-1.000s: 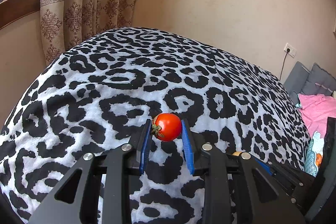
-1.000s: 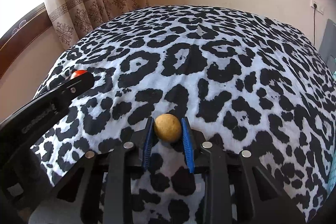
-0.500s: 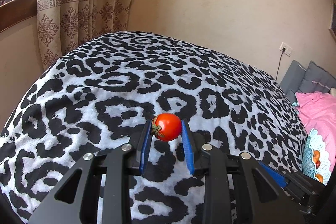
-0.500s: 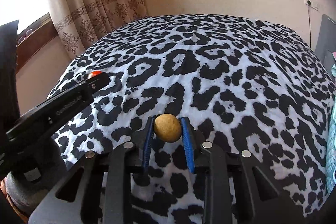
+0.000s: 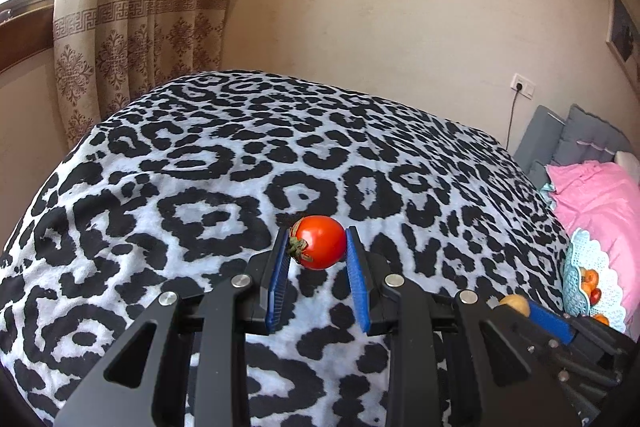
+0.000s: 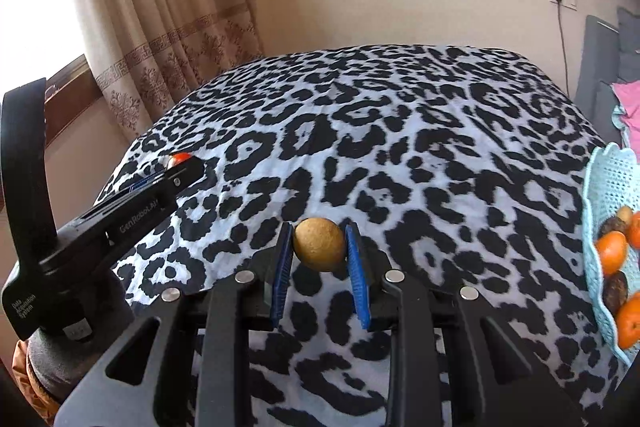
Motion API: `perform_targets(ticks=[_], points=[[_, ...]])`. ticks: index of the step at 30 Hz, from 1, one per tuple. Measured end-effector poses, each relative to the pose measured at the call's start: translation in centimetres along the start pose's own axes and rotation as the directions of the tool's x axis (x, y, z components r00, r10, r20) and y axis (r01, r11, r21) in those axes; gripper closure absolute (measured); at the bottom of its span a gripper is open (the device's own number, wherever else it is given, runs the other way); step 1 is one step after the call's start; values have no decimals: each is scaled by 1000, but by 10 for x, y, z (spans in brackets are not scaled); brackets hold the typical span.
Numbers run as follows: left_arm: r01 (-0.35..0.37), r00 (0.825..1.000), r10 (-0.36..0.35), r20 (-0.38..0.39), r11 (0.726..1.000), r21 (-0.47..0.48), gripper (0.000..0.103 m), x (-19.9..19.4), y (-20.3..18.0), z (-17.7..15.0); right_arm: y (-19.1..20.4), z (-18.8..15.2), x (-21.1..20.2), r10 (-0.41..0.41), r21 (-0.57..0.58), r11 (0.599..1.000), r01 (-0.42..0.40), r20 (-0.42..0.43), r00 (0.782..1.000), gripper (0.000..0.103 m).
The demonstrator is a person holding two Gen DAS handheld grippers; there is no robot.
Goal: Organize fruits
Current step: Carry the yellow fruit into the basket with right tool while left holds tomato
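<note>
Red tomato (image 5: 319,242) pinched in the left gripper (image 5: 318,259), tan round fruit (image 6: 319,245) pinched in the right gripper (image 6: 320,259); both have risen off the bed (image 6: 400,155), and the basket (image 6: 608,187) has swung into view, so delivery looks next.

My left gripper (image 5: 318,247) is pinched on a tomato (image 5: 319,242), its blue pads (image 5: 357,277) pressing the fruit from both sides, held clear above the bed (image 5: 208,183). My right gripper (image 6: 320,247) is clamped the same way on a tan round fruit (image 6: 319,244), also lifted off the bed. The two grippers sit side by side, the left one to the left of the right, both pointing out over the bed toward the far wall.
</note>
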State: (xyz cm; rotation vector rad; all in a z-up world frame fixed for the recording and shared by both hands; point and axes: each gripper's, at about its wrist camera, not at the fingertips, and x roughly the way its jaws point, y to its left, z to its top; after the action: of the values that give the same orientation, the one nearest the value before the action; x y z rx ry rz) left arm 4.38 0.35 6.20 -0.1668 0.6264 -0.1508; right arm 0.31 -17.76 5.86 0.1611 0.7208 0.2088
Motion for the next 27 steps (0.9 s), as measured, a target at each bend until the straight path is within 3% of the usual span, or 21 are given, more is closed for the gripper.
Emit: perform_targets(ticks=[14,27], points=[[50,999,-51,4,996,73,75,-9,-26,-11,-47,-2,-40,-87,98,992,80,65,994,76],[77,997,-78,-3,988,132,75,-12,-45,-22,-97,-8,-80,-204,195,964,179,117,972,76]])
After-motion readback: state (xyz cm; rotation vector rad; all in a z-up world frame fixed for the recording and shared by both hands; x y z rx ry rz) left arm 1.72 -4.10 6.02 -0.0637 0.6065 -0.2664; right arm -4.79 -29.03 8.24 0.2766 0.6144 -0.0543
